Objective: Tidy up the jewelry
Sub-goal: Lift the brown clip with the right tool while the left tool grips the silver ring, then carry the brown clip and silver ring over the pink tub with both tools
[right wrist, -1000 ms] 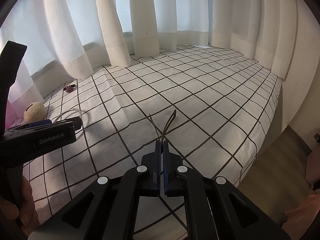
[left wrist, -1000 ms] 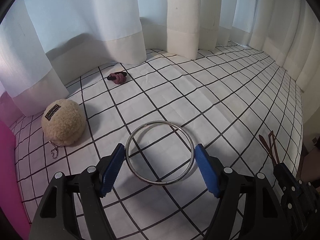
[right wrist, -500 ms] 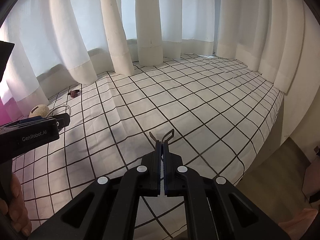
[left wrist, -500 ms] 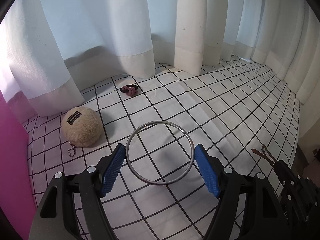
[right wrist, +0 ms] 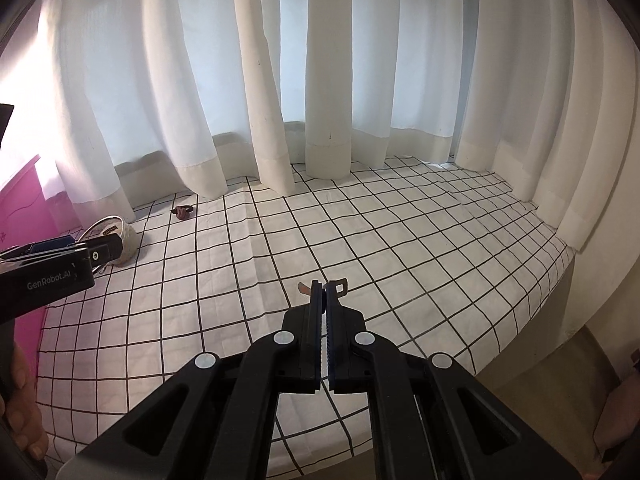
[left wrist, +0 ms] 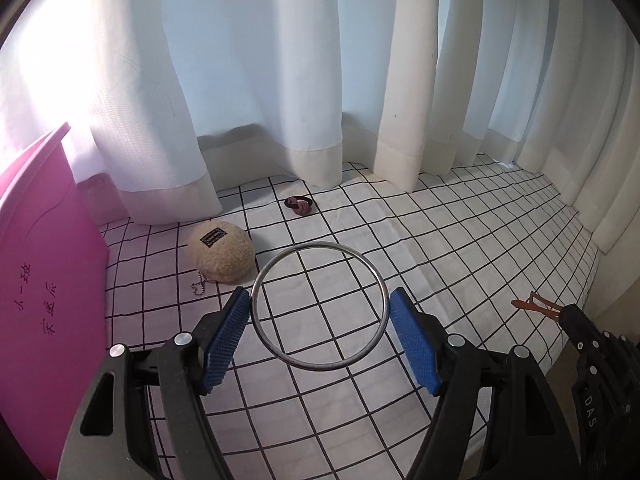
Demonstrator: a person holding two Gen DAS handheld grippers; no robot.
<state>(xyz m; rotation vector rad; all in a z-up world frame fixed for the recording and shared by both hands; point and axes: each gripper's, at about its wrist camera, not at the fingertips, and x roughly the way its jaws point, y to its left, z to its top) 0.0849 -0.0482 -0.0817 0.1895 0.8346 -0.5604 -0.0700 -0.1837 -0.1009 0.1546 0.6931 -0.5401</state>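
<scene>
Left gripper (left wrist: pixel 320 316) clamps the metal ring (left wrist: pixel 319 306) across its width, just right of the plush ball (left wrist: pixel 221 251). Right gripper (right wrist: pixel 324 292) pinches a brown strap (right wrist: pixel 335 286) (ends poking out), well right of the ball.

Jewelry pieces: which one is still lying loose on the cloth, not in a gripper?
The dark red knotted hair tie near the curtain hem. The metal bangle and brown clip are each held in a gripper.

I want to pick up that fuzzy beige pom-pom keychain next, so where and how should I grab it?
Probably grip the plush ball across its round middle, coming from above with jaws wide. It sits free on the checked cloth, soft enough to squeeze. The thin bead chain trailing at its near side lies flat, harder to pinch.
</scene>
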